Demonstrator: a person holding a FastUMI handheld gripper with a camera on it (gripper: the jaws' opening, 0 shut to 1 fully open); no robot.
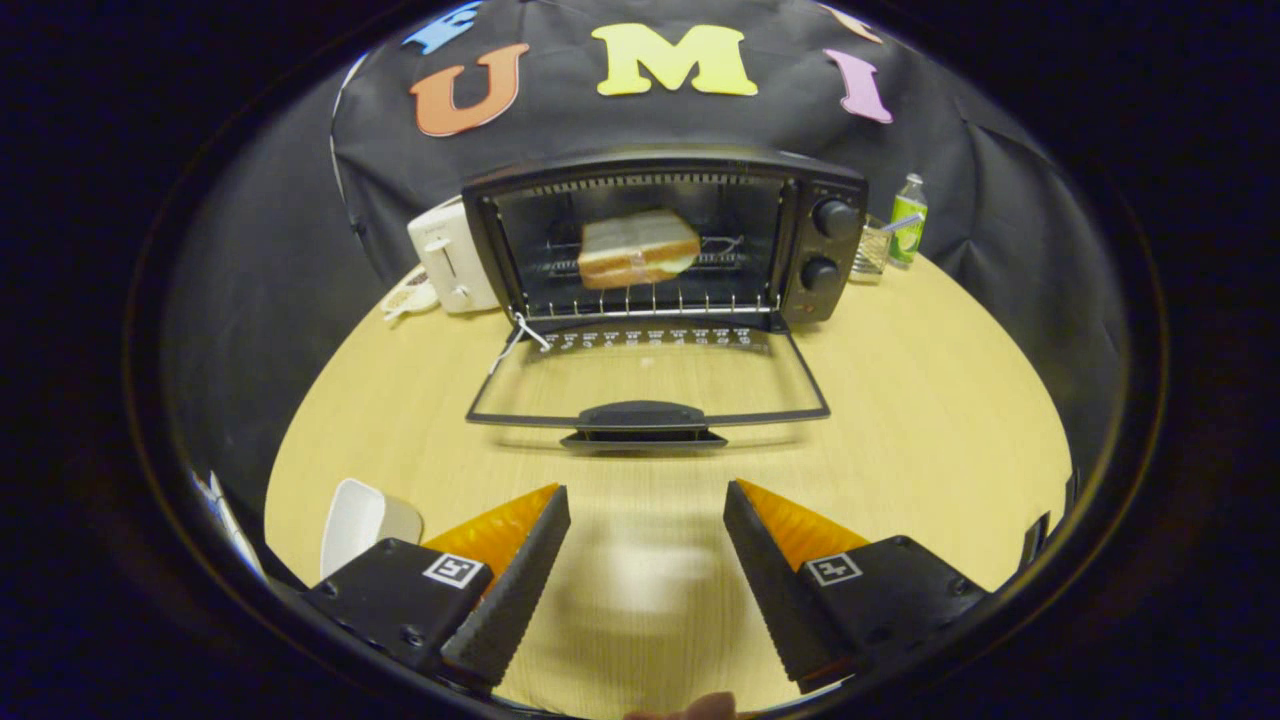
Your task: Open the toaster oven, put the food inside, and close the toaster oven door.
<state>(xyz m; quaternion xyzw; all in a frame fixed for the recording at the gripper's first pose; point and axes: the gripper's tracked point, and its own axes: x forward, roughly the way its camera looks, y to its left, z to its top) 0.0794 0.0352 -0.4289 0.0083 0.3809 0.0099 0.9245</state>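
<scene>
Your fingers [647,500] are spread wide, empty, low in frame; the sandwich [638,248] sits inside the toaster oven [820,240], door [645,412] down.

The hand-held two-finger gripper [647,500] has two wedge-shaped fingers [520,590] whose inner faces are ribbed with fine serrations and whose upper faces carry a ridged texture. Each finger sits on a black angular block bearing a small square white marker with a black pattern; the left block [395,600] shows small round screw heads along its lower edge
</scene>
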